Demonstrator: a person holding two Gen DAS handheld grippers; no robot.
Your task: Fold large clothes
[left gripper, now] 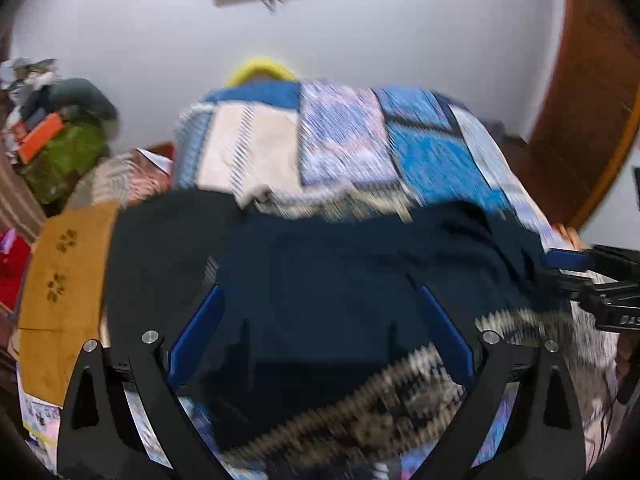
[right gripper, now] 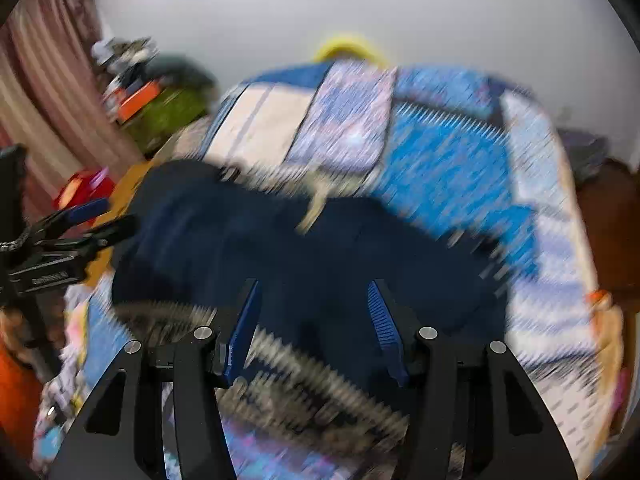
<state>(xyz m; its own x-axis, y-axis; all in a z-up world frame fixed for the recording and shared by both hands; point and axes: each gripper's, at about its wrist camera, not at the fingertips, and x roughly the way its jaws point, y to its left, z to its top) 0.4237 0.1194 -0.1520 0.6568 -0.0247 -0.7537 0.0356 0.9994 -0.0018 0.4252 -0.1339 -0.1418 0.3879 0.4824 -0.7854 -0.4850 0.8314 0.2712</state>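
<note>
Tongs of the left hand, seen from the left wrist camera: blue fingers spread wide, nothing between them, poised above the dark navy garment. Tongs of the right hand, seen from the right wrist camera: blue ribbed fingers likewise parted with a clear gap, holding nothing, positioned over the same garment. Both views are motion-blurred, so whether any fingertip touches the cloth cannot be determined.

The garment lies spread across the near part of the bed, wide and mostly flat, with a patterned beige-and-dark knit band along its near edge, just below the fingers in each view. A second pale band lies at the garment's far edge.

Beneath the garment is a patchwork bedspread of blue, white and lilac panels, extending to the far end of the bed. A yellow curved object shows beyond its far edge, against the white wall.

To the left of the garment lies an ochre cloth with paw prints. Further left stands a heap of belongings, including a green bag and an orange box. A striped curtain hangs at the left of the right wrist view.
</note>
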